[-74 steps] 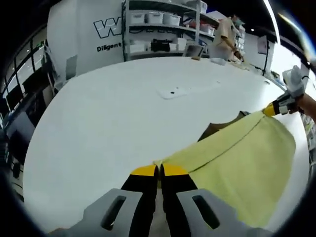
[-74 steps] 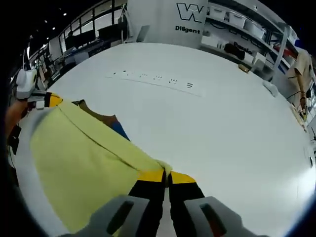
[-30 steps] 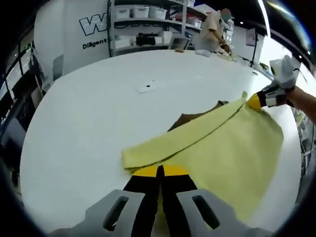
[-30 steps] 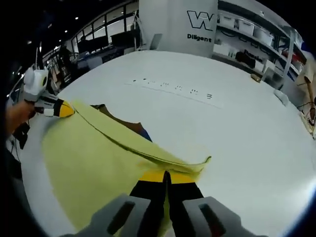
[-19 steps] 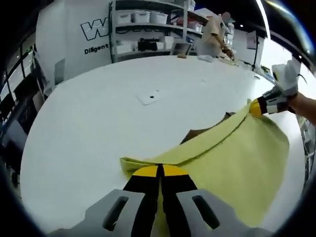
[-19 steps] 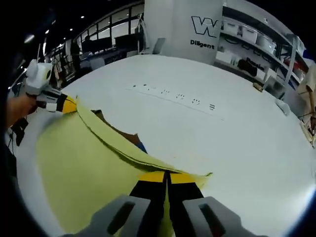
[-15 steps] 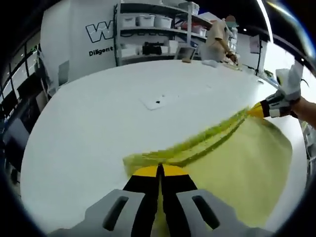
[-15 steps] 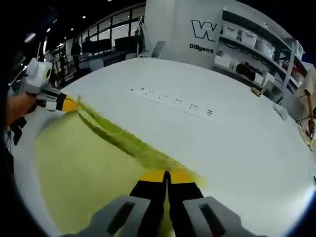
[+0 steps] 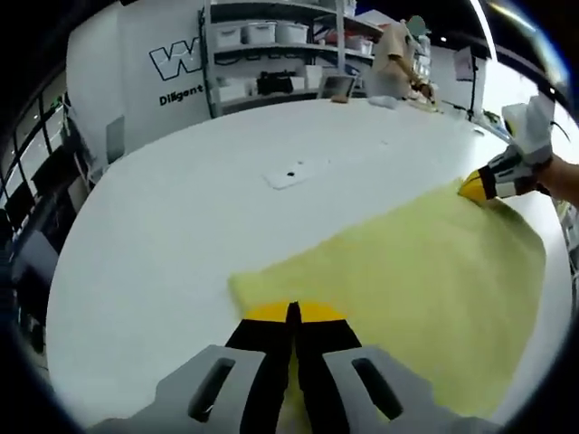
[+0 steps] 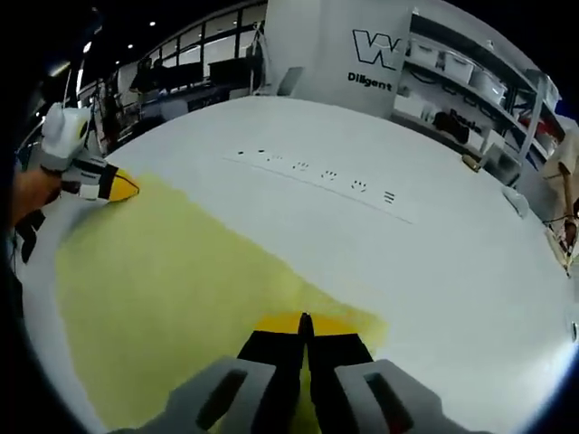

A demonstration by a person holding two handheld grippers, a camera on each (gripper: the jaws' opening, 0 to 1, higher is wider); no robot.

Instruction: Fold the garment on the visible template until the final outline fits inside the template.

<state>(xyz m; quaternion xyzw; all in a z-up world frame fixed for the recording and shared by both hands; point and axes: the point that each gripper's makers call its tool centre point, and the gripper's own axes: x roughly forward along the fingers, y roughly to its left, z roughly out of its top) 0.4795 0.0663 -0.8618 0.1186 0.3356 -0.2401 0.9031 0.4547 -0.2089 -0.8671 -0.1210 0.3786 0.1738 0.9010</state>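
Observation:
A pale yellow garment [image 9: 407, 262] lies spread flat on the white table [image 9: 181, 199], covering what was under it. My left gripper [image 9: 291, 314] is shut on its near corner. At the far right of the left gripper view, the right gripper [image 9: 474, 187] pinches the opposite corner, held by a gloved hand. In the right gripper view the same yellow garment [image 10: 172, 280] stretches left from my right gripper [image 10: 304, 323], which is shut on its edge. The left gripper [image 10: 125, 188] holds the far corner at the left there.
A small white tag [image 9: 295, 173] lies on the table beyond the garment. A row of small dark marks [image 10: 317, 174] runs across the table. Shelves with bins [image 9: 271, 54] and a person [image 9: 398, 54] stand at the back, past the table's far edge.
The raised yellow edge, held up as a fold before, has come down forward. The garment now lies flat and hides the brown and blue patch seen earlier.

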